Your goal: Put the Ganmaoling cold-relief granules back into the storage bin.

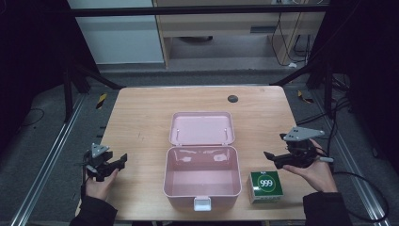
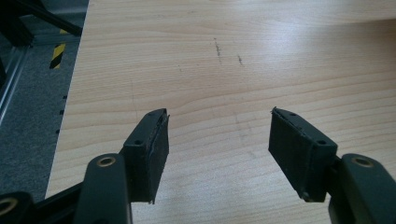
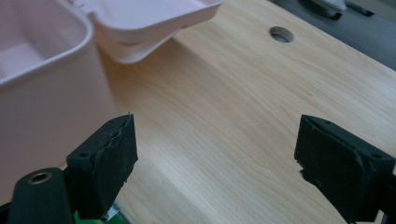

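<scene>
while the pink plastic storage box already stands with its flat hinged lid thrown back at the centre of the high view, nothing lies inside it; its pale floor is bare, so the work looks to be at its very start. the likely job, judging from the layout, is to put the small green carton marked 999 into that box and perhaps shut it afterwards. the carton sits on the light wooden table just beside the box's lower right corner, in the lower right of the high view, untouched.

the right gripper hangs above the table just up and right of the carton, pointing toward the box, its jaws spread wide with nothing between them; in the right gripper view only bare wood lies between the jaws, the box wall fills the left side, and a sliver of green shows at the bottom edge. the left gripper rests at the lower left of the high view, well apart from the box, its jaws likewise parted and empty over plain wood in the left gripper view.

done so far: the lid is open. left: grasping the carton, carrying it over the rim, setting it down inside, and any closing of the white front latch.
</scene>
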Available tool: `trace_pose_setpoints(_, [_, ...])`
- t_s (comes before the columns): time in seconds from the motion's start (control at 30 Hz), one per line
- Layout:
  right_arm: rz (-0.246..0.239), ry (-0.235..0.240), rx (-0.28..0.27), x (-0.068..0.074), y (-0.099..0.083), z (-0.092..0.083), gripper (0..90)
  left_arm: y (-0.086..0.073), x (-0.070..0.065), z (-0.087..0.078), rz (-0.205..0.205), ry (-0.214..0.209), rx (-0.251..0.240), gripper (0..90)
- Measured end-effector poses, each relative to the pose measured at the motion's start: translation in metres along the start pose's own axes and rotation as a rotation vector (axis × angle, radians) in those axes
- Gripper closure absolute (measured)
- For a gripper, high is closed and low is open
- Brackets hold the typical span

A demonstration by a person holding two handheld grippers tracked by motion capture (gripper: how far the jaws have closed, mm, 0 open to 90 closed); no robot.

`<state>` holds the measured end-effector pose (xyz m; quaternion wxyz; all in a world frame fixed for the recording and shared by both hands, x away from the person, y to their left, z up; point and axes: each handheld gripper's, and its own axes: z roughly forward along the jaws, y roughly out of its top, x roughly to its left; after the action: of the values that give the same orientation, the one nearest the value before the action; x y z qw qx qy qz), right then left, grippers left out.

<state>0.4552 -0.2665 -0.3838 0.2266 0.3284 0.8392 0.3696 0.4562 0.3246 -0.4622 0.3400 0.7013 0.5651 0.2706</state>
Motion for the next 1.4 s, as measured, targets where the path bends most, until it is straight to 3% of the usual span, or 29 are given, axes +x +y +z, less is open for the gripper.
trace_pose_setpoints(0.07, [-0.07, 0.066, 0.035, 0.008, 0.005, 0.001, 13.5, 0.0, 0.0, 0.001, -0.001, 0.0, 0.003, 36.9])
trace_pose_setpoints(0.13, [-0.087, 0.079, 0.047, 0.009, 0.006, 0.001, 13.4, 0.0, -0.001, 0.001, 0.0, 0.0, 0.003, 36.8])
trace_pose_setpoints(0.17, [-0.14, 0.103, 0.094, 0.015, 0.008, 0.003, 13.2, -0.001, -0.001, 0.001, 0.003, -0.002, 0.004, 36.8])
trace_pose_setpoints(0.27, [-0.178, 0.124, 0.122, 0.019, 0.011, 0.002, 12.8, -0.001, -0.001, 0.001, 0.007, -0.004, 0.005, 36.8])
trace_pose_setpoints(0.67, [-0.255, 0.19, 0.18, 0.029, 0.016, -0.004, 9.8, -0.001, -0.002, 0.003, 0.011, -0.011, 0.011, 36.8])
trace_pose_setpoints(0.9, [-0.321, 0.28, 0.253, 0.039, 0.017, -0.004, 5.0, -0.002, -0.003, 0.005, 0.023, -0.016, 0.018, 36.3])
trace_pose_setpoints(1.4, [-0.397, 0.326, 0.337, 0.049, 0.013, 0.001, 2.6, -0.003, -0.004, 0.005, 0.029, -0.016, 0.021, 35.9])
